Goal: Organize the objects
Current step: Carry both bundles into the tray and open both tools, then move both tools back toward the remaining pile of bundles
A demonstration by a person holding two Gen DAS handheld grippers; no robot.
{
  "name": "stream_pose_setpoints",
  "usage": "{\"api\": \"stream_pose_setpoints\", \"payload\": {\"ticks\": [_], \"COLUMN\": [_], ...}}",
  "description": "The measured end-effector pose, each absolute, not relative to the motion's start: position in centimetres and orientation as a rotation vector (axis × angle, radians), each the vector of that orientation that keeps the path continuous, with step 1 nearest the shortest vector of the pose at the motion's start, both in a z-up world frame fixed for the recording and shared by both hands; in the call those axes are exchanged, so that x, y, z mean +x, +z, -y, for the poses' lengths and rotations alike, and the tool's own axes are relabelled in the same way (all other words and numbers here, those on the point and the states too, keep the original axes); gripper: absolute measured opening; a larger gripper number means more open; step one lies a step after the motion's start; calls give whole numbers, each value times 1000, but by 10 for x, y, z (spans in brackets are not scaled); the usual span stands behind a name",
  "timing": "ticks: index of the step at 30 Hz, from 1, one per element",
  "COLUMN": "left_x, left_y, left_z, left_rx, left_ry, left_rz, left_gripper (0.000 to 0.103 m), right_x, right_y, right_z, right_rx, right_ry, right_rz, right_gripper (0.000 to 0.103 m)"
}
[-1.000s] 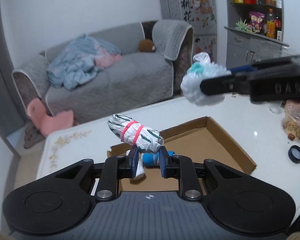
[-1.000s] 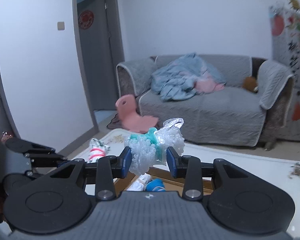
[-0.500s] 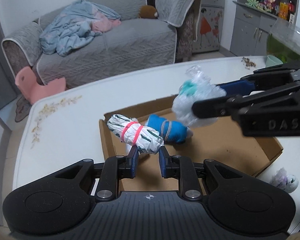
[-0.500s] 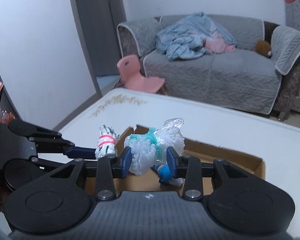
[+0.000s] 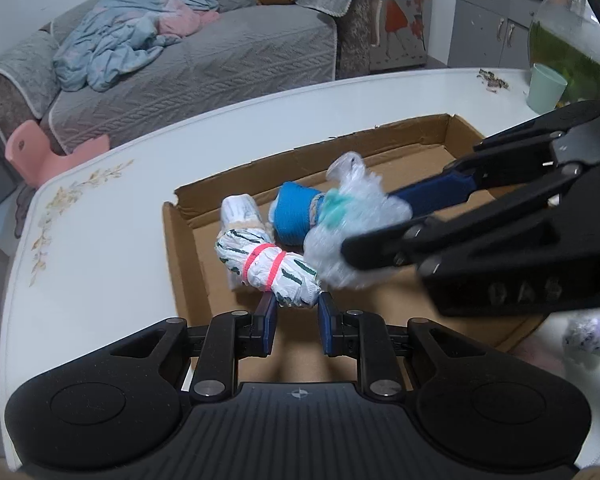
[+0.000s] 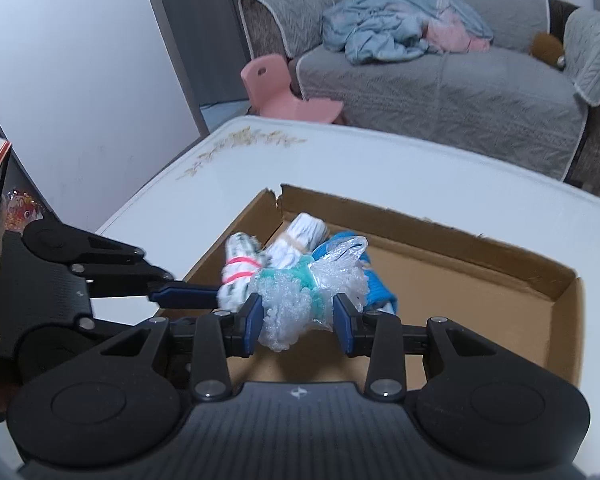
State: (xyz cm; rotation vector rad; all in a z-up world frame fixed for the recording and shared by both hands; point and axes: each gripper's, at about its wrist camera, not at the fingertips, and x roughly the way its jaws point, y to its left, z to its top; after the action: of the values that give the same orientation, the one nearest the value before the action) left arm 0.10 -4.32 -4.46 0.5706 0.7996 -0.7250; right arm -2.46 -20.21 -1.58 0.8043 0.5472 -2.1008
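Observation:
My left gripper [image 5: 296, 314] is shut on a white bag bundle with green marks and pink rubber bands [image 5: 268, 266], held over the near left part of a shallow cardboard tray [image 5: 400, 136]. My right gripper [image 6: 298, 314] is shut on a clear plastic bag bundle with a teal band [image 6: 300, 300], held over the tray beside the first bundle; it also shows in the left wrist view [image 5: 352, 236]. In the tray lie a blue bundle [image 5: 294, 216] and a white bundle with a tan band [image 5: 240, 212].
The tray sits on a white table [image 5: 100, 240] with a floral print. A white-purple bundle [image 5: 588, 336] lies on the table right of the tray. A green cup [image 5: 546, 88] stands at the far right. A grey sofa [image 6: 440, 76] and pink chair [image 6: 276, 88] are beyond.
Both grippers have come down and forward over the tray with their bundles. The right gripper's clear bundle now hangs close beside the left gripper's bundle and above the blue one.

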Motion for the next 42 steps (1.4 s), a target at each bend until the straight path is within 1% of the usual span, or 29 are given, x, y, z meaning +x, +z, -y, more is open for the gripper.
{"api": "stream_pose_setpoints", "payload": {"ticks": [6,12,13,15,17,18,19,21,22,23,29,32,35,38,42], "left_x": [15,20,18,19,20,20,19,19,19,18,14,14,15,16,19], "left_y": [-62,-68,-69,-70,-70,-70,-70,-68,-66,-64,-58,-54,-46,-38,-18], "left_z": [48,46,46,47,48,49,48,48,48,48,52,51,48,44,33], "left_rx": [584,585,591,607,600,602,603,594,584,577,573,566,547,543,497], "left_ry": [-691,-669,-673,-670,-664,-658,-656,-658,-664,-672,-690,-697,-694,-691,-685], "left_rz": [-834,-870,-871,-864,-868,-864,-861,-866,-871,-868,-868,-872,-879,-885,-890], "left_gripper": [29,40,43,45,58,62,68,77,83,84,87,88,89,89,89], "right_x": [-37,-53,-54,-53,-52,-52,-52,-52,-52,-52,-49,-49,-48,-46,-37], "right_y": [-28,-44,-46,-48,-46,-45,-44,-42,-40,-38,-31,-28,-22,-14,4], "right_z": [211,218,219,219,218,217,217,213,211,210,209,207,204,204,198], "right_rx": [865,949,957,964,970,975,978,996,1005,1010,1005,1007,1001,985,949], "right_ry": [-2101,-2085,-2084,-2085,-2086,-2086,-2088,-2093,-2091,-2089,-2096,-2104,-2108,-2112,-2124], "right_rz": [-537,-516,-518,-519,-508,-501,-498,-482,-469,-457,-445,-435,-417,-416,-413], "right_gripper": [35,35,36,38,43,43,46,52,57,60,66,73,76,77,80]}}
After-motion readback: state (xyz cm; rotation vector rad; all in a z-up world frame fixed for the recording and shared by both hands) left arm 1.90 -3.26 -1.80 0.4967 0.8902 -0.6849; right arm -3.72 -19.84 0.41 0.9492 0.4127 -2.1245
